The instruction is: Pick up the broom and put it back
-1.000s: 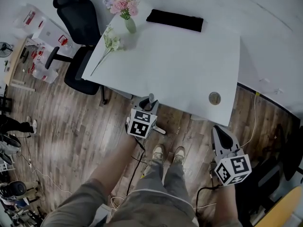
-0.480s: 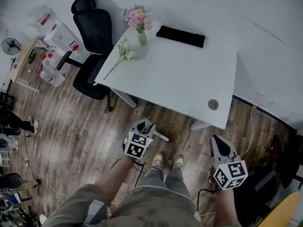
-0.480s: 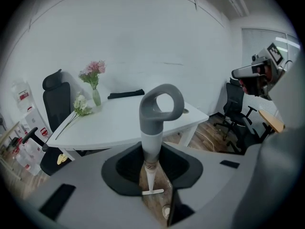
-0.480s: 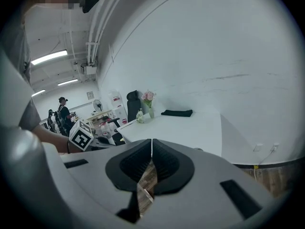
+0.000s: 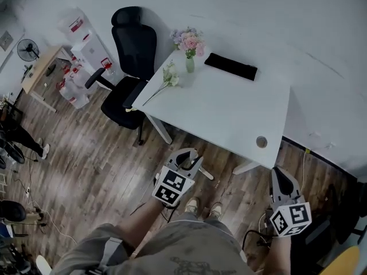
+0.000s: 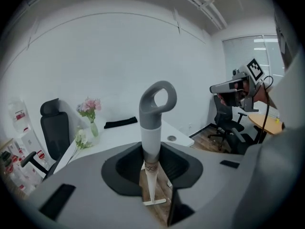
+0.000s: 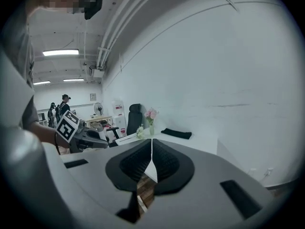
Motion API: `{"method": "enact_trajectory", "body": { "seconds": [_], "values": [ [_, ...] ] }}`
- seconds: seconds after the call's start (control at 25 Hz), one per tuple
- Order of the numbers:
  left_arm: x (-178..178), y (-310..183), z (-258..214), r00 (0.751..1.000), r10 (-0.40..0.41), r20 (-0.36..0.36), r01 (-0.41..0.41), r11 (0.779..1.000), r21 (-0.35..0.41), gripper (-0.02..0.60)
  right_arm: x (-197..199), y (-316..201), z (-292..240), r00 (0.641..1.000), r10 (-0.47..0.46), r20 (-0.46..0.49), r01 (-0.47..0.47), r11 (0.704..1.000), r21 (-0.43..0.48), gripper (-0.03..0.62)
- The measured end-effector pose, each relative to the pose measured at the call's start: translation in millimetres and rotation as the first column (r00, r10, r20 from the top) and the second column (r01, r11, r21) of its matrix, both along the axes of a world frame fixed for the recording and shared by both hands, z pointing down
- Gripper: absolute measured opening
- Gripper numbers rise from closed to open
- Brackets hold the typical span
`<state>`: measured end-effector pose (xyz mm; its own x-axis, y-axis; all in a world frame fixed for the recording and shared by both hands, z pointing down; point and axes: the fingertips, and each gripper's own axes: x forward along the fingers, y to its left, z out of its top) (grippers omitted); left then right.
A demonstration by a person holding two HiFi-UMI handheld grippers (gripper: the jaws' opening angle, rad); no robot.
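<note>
Above wood floor (image 5: 103, 153), left tool (image 5: 188, 156) clamps broom handle (image 6: 152, 128); right tool (image 5: 280, 173) closed, empty.

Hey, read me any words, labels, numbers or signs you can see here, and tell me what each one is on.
Nothing here can be read as text.
Red labels on the white boxes: too small to read.
A small dark mark on the broom handle: too blurred to read.
Cubes on the left gripper and right gripper: black-and-white square patterns, no letters or numbers.
</note>
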<state>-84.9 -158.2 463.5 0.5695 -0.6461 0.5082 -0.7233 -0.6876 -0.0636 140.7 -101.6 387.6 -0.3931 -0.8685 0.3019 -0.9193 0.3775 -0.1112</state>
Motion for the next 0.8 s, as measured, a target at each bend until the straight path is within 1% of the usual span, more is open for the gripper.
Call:
{"method": "enact_trajectory", "body": {
  "seconds": [0.16, 0.32, 0.56, 0.64, 0.8],
  "values": [
    [3.3, 6.2, -44.7, 0.999, 0.006, -0.043, -0.004, 0.999, 0.044, 0.112, 1.7, 6.7, -30.8, 1.0, 0.004, -0.018, -0.002, 0.997, 0.071, 0.034],
    [3.8, 10.4, -75.8, 0.997, 0.023, -0.072, -0.017, 0.996, 0.082, 0.112, -0.7, 9.4, -47.1, 0.999, -0.003, -0.036, 0.007, 0.994, 0.112, 0.034],
    [4.3, 15.1, -79.8, 0.996, 0.035, -0.081, -0.029, 0.997, 0.074, 0.112, 3.3, 12.4, -46.0, 0.998, 0.001, -0.055, 0.004, 0.994, 0.105, 0.034],
    [5.9, 19.1, -78.6, 0.996, 0.049, -0.075, -0.043, 0.996, 0.073, 0.112, 3.6, 13.5, -43.7, 0.998, 0.004, -0.059, 0.002, 0.995, 0.095, 0.034],
    [12.7, 31.9, -73.8, 0.995, 0.08, -0.053, -0.078, 0.996, 0.044, 0.112, 4.6, 16.6, -37.1, 0.998, 0.006, -0.067, -0.002, 0.997, 0.071, 0.034]
  ]
}}
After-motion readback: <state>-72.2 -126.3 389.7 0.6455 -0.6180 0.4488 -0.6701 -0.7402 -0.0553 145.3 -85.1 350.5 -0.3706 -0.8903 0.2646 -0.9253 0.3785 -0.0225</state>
